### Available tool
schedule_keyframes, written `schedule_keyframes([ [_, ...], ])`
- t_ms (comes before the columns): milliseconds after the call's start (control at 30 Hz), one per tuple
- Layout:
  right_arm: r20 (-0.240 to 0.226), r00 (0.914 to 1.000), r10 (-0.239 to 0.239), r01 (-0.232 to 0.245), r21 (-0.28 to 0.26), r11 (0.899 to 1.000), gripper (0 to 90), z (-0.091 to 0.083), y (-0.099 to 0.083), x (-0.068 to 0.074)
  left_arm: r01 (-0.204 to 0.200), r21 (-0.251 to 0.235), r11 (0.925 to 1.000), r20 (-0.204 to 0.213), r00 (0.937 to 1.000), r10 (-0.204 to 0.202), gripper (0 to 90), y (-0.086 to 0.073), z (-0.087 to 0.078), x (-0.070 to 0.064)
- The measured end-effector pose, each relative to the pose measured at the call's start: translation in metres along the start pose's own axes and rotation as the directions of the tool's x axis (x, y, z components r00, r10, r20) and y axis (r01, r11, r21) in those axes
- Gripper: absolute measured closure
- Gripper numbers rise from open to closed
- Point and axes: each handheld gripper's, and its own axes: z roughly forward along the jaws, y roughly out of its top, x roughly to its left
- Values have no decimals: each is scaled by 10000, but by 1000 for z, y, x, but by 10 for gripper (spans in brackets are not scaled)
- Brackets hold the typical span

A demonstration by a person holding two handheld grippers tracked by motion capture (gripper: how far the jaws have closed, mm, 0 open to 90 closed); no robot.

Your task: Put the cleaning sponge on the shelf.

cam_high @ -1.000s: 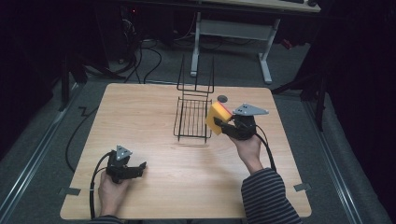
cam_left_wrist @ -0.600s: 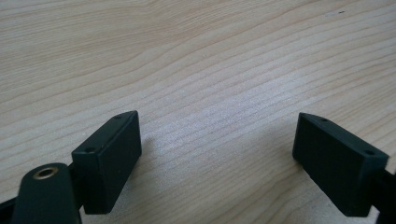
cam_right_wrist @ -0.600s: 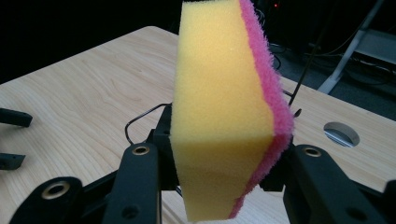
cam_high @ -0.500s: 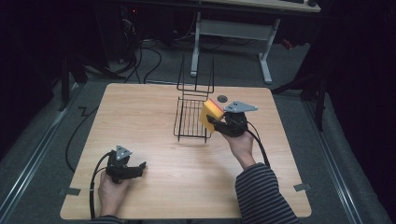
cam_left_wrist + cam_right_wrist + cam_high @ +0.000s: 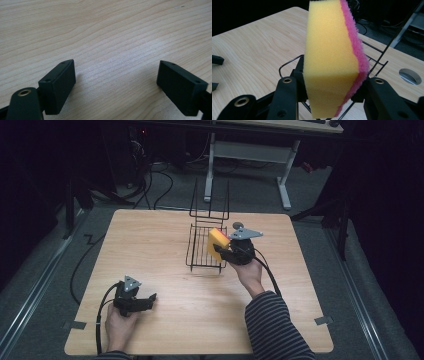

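A yellow sponge (image 5: pixel 218 241) with a pink scouring face (image 5: pixel 357 50) stands on edge between the jaws of my right gripper (image 5: pixel 220 249), which is shut on it. It hangs over the right side of a black wire rack (image 5: pixel 202 247) in the middle of the wooden table (image 5: pixel 150 240). In the right gripper view the rack's wires (image 5: pixel 374 60) lie just below and behind the sponge (image 5: pixel 329 57). My left gripper (image 5: pixel 149 299) rests near the table's front left, open, its two black jaws wide apart over bare wood with nothing between the pads (image 5: pixel 58 87).
The rack has a tall wire back (image 5: pixel 210 200) at its far end. A round grey grommet (image 5: pixel 236 225) sits in the table behind the right gripper. Cables (image 5: pixel 85 265) trail off the table's left side. A desk frame (image 5: pixel 250 155) stands beyond the table.
My right gripper has carried the sponge a little to the left and away from me, over the rack's right side. The left gripper has stayed put.
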Motion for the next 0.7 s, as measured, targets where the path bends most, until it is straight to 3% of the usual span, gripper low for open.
schedule_keyframes([
  [433, -117, 9998, -179, 184, 429, 9989, 605, 32, 0, 7, 6, -8, 10000, 7, 10000, -6, 161, 0, 0, 0],
  [700, -139, 9999, 11, -2, 654, 9979, 604, 45, -4, 6, 7, -9, 10000, 7, 10000, -7, 161, 0, 0, 0],
])
